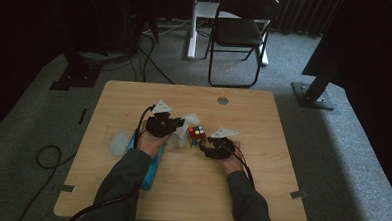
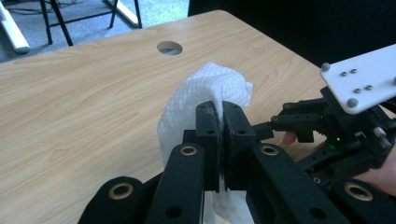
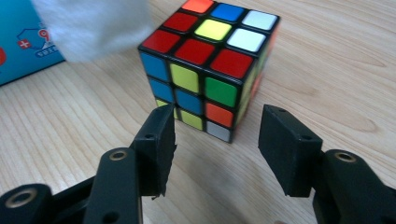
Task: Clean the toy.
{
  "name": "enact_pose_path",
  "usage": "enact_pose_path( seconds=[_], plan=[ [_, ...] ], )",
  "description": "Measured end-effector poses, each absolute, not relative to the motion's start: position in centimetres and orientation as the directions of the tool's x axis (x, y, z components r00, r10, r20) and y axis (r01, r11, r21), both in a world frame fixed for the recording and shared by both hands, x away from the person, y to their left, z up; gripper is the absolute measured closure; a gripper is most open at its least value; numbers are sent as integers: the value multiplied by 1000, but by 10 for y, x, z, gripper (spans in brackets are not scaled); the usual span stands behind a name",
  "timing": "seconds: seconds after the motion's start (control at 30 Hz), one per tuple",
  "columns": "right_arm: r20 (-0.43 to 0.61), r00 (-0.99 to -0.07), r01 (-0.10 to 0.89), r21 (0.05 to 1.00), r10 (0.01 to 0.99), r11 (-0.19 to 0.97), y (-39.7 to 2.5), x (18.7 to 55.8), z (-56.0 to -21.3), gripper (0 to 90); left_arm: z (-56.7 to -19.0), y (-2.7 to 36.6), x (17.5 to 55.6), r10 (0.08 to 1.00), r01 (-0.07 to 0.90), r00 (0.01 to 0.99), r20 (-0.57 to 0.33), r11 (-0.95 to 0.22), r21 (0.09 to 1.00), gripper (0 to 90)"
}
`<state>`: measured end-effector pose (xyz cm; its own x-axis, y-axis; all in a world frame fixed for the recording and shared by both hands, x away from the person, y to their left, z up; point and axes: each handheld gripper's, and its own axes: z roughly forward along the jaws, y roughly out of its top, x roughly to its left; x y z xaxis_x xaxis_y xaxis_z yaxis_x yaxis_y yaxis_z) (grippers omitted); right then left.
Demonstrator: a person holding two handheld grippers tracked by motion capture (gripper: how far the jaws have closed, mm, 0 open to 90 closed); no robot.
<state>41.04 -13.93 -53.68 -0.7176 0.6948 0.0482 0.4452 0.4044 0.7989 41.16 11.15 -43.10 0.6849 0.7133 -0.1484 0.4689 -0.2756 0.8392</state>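
We find the left gripper [image 2: 222, 140] with fingers clenched on a white tissue [image 2: 201, 100]. The right gripper [image 3: 217, 144] stands released, just short of the cube [image 3: 210, 70] at mid-table [image 1: 134, 98]. We advise straddling the cube squarely, then closing. Room is tight leftward by the tissue; the table's right edge lies well apart.

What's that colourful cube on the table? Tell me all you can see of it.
The puzzle cube is a three-by-three twisting puzzle, black-framed plastic with scrambled red, blue, yellow, green, orange and white stickers. It sits flat on the wooden table, untouched. The open right gripper stands just before it; a white tissue hangs close beside.
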Motion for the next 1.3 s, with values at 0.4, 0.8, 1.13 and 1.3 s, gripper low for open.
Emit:
enact_pose_path(
  seconds=[0.4, 0.8, 1.13, 1.3],
  plan=[
    [19, -734, 408, 812, 679, 417, -132, 410, -529, 362, -440, 91, 425, 702, 479, 696, -153, -295, 827, 875],
    [50, -731, 453, 781, 681, 429, -123, 440, -529, 128, -461, 80, 440, 714, 535, 674, -189, -297, 791, 874],
    [51, -737, 435, 799, 674, 415, -117, 436, -539, 307, -467, 82, 440, 722, 549, 666, -186, -306, 778, 872],
    [41, -745, 412, 813, 665, 412, -119, 428, -541, 328, -472, 81, 442, 726, 560, 662, -188, -313, 767, 871]
  ],
)
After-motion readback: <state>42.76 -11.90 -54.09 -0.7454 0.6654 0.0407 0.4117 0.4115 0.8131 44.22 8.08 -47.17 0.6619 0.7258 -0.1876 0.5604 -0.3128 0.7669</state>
